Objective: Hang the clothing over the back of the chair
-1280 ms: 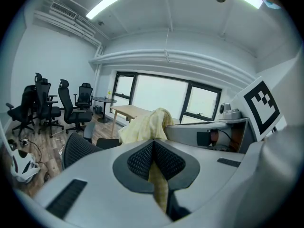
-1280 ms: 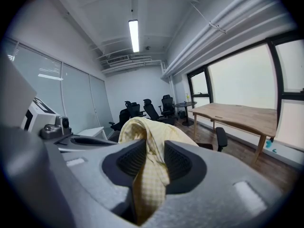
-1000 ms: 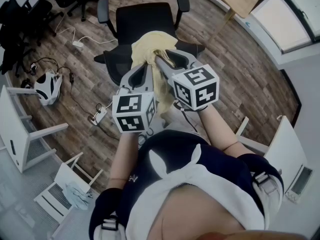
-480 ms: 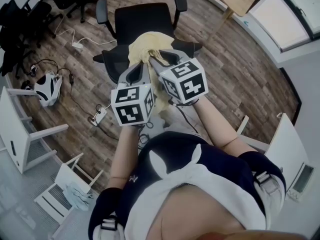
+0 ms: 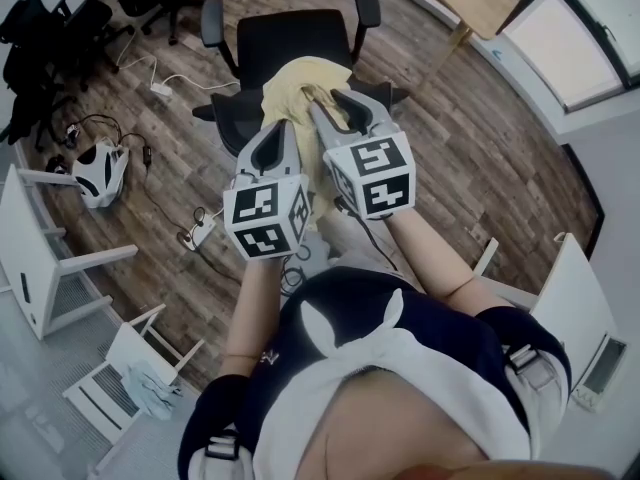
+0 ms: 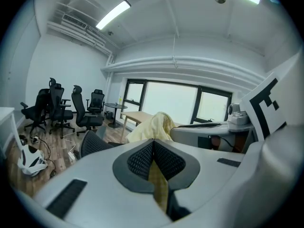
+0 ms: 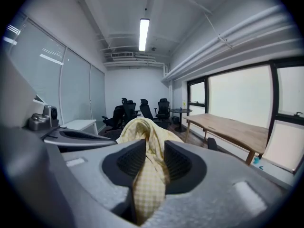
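Right now my left gripper [image 5: 282,126] is pinched tight on a thin edge of the yellow clothing [image 5: 300,76], which lies bunched over the back of the black chair [image 5: 288,36]. My right gripper [image 5: 338,103], beside it above that chair, has jaws that have just been opening, yet they grip a thick fold

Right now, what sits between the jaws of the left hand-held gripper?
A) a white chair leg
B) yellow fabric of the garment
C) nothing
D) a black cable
B: in the left gripper view, the left hand-held gripper has its jaws closed together on a thin strip of the yellow garment.
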{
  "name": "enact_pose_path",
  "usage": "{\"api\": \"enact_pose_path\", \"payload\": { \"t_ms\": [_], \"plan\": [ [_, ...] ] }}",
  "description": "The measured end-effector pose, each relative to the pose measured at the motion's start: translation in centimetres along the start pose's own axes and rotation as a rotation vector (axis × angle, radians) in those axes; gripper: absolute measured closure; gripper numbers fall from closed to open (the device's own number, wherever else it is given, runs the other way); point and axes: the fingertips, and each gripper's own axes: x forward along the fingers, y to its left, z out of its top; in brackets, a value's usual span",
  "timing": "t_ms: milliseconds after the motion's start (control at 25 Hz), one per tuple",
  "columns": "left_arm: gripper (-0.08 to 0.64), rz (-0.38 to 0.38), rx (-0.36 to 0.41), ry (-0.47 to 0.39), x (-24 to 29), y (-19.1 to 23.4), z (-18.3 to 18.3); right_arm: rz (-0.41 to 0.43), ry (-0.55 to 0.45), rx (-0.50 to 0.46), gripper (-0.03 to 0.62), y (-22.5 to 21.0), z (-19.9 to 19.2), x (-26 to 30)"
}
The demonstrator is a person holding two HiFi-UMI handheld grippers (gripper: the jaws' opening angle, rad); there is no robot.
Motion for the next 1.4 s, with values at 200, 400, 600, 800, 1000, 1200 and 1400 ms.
{"api": "enact_pose_path", "payload": {
  "t_ms": [200, 400, 600, 800, 1000, 1200, 1400],
  "plan": [
    [0.554, -0.003, -0.003, -0.054, -1.4, -0.6, 0.6, 0.003, -0.137, 0.004, 0.474, -0.1, 1.5, -2.4],
    [0.554, -0.013, 0.053, -0.080, -2.7, -2.3, 1.1, 0.018, -0.209, -0.033, 0.565, 1.0, 1.7, -4.6],
    [0.554, -0.059, 0.094, -0.094, -3.5, -4.0, 0.9, 0.060, -0.252, -0.030, 0.592, 1.9, 1.6, -5.8],
    [0.554, -0.104, 0.129, -0.128, -4.4, -5.2, 1.1, 0.113, -0.285, 0.018, 0.594, 2.3, 1.4, -6.8],
    [0.554, -0.098, 0.143, -0.128, -5.0, -5.6, 0.9, 0.150, -0.293, 0.002, 0.594, 3.3, 1.0, -7.3],
    [0.554, -0.097, 0.127, -0.122, -5.3, -5.7, 0.4, 0.173, -0.286, -0.006, 0.594, 4.0, 0.5, -7.7],
    [0.554, -0.100, 0.120, -0.118, -5.4, -5.7, 0.2, 0.175, -0.271, -0.003, 0.594, 4.4, 0.0, -7.8]
  ]
}}
